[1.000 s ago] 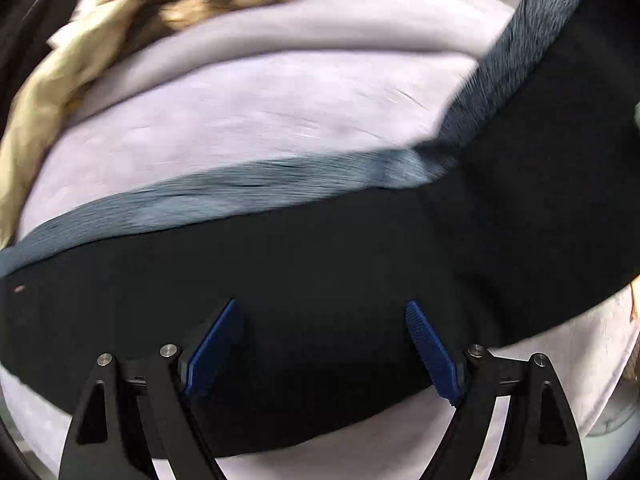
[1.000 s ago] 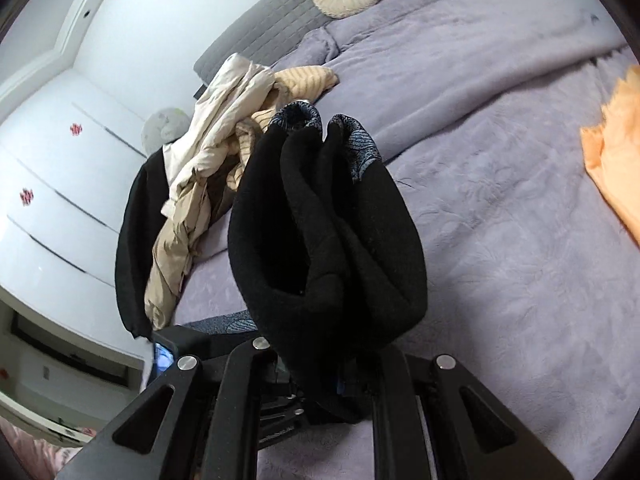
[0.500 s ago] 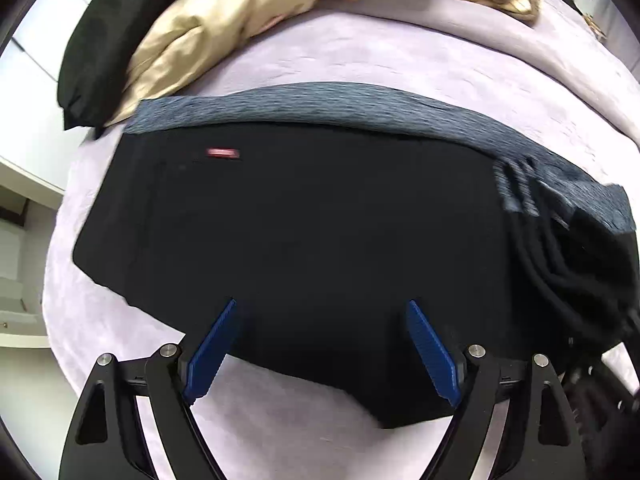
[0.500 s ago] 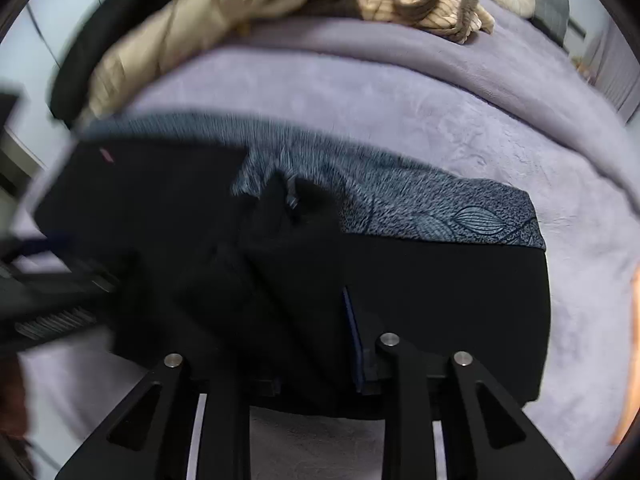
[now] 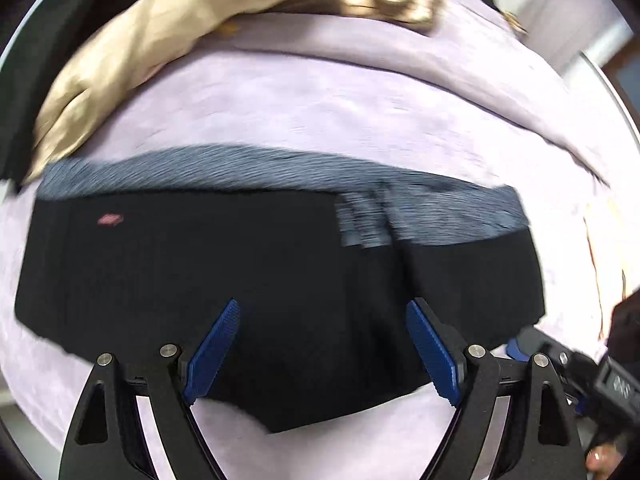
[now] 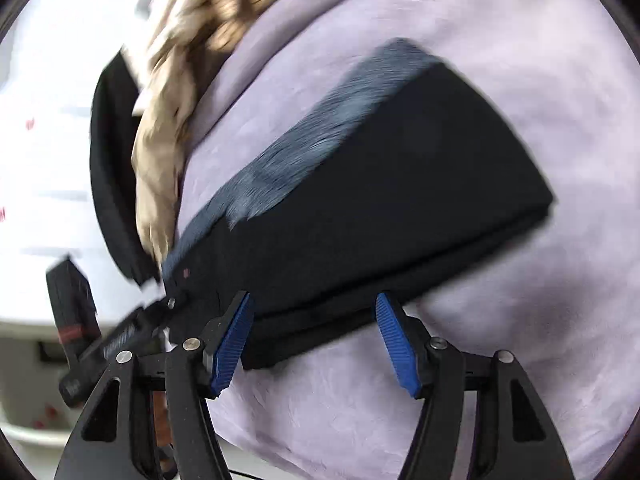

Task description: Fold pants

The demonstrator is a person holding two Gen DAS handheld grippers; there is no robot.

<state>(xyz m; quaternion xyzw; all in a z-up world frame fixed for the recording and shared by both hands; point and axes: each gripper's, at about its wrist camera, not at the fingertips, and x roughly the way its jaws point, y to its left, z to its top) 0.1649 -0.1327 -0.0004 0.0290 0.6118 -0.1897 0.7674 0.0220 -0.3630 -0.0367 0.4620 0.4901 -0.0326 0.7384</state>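
The black pants (image 5: 240, 280) with a grey patterned waistband (image 5: 240, 172) lie folded flat on the lilac bed cover. They also show in the right wrist view (image 6: 400, 200), with the folded layers stacked at the near edge. My left gripper (image 5: 320, 344) is open and empty, its blue pads (image 5: 212, 348) just above the near edge of the pants. My right gripper (image 6: 316, 336) is open and empty at the folded edge. The right gripper shows at the lower right of the left wrist view (image 5: 576, 364). The left gripper shows at the lower left of the right wrist view (image 6: 120, 336).
A heap of beige and black clothes (image 5: 160, 40) lies on the bed behind the pants, also in the right wrist view (image 6: 168, 120). The lilac bed cover (image 6: 500, 360) spreads around the pants. White cupboards (image 6: 48, 120) stand beyond the bed edge at left.
My right gripper has let go of the bunched pant legs, laid over onto the rest of the pants, and now stands open. My left gripper stays open over them.
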